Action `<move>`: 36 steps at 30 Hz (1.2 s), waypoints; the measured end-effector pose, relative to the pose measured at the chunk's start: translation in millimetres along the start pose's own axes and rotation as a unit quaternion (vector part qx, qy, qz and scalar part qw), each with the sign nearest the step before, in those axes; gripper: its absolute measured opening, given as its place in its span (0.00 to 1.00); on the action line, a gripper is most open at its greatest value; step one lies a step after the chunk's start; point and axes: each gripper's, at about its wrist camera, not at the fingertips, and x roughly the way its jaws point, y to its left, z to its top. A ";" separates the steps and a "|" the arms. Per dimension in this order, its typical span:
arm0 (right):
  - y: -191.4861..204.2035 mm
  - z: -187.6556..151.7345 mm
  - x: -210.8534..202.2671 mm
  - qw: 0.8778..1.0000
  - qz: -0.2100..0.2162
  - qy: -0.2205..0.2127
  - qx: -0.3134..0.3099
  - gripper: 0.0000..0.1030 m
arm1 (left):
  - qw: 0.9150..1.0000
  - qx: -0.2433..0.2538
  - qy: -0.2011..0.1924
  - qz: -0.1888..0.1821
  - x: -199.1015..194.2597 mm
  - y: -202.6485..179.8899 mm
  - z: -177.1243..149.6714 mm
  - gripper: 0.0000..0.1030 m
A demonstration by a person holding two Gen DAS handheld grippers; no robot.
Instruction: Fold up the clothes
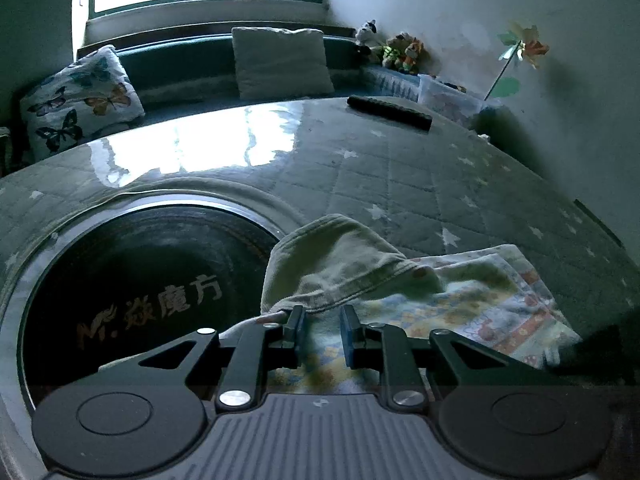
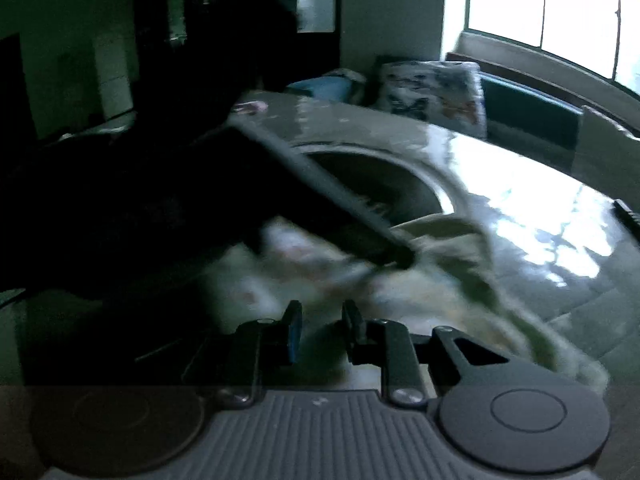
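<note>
A small garment (image 1: 404,292), pale green on the outside with a patterned cream lining, lies on the grey star-quilted table cover (image 1: 420,184). My left gripper (image 1: 322,316) is open, its fingers just at the garment's near hem, one part of which is turned over. In the right wrist view the garment (image 2: 420,280) is blurred; my right gripper (image 2: 320,312) is open just above its near edge. The left gripper's dark body (image 2: 320,208) reaches across that view onto the cloth.
A round black hotplate (image 1: 144,280) with printed characters is set in the table left of the garment. A dark remote (image 1: 390,112) lies at the far edge. Cushions (image 1: 80,104), soft toys (image 1: 400,52) and a bench stand under the window.
</note>
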 end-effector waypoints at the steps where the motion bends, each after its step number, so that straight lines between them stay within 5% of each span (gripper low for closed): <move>1: 5.7 -2.8 -1.9 1.000 0.006 0.000 0.001 0.20 | 1.000 0.000 -0.002 0.002 -2.5 0.0 -1.5 0.21; 7: 19.1 -13.0 -21.3 0.999 0.028 -0.014 0.027 0.20 | 0.999 0.021 -0.026 0.016 -38.6 -4.3 -20.7 0.21; 12: 8.5 -17.6 -37.4 0.996 -0.004 -0.043 0.075 0.20 | 0.998 0.034 -0.044 0.031 -69.9 -6.8 -51.4 0.21; 19: -14.8 -41.9 -47.8 0.991 -0.040 -0.025 0.126 0.20 | 0.997 0.018 -0.052 0.049 -93.8 0.6 -89.6 0.21; 26: -24.9 -57.4 -71.2 0.987 -0.068 -0.026 0.142 0.20 | 0.996 -0.006 -0.069 0.063 -107.9 10.4 -89.7 0.21; 36: -54.4 -75.0 -73.7 0.975 -0.128 -0.010 0.180 0.24 | 0.997 -0.043 -0.043 0.054 -102.9 24.3 -100.4 0.21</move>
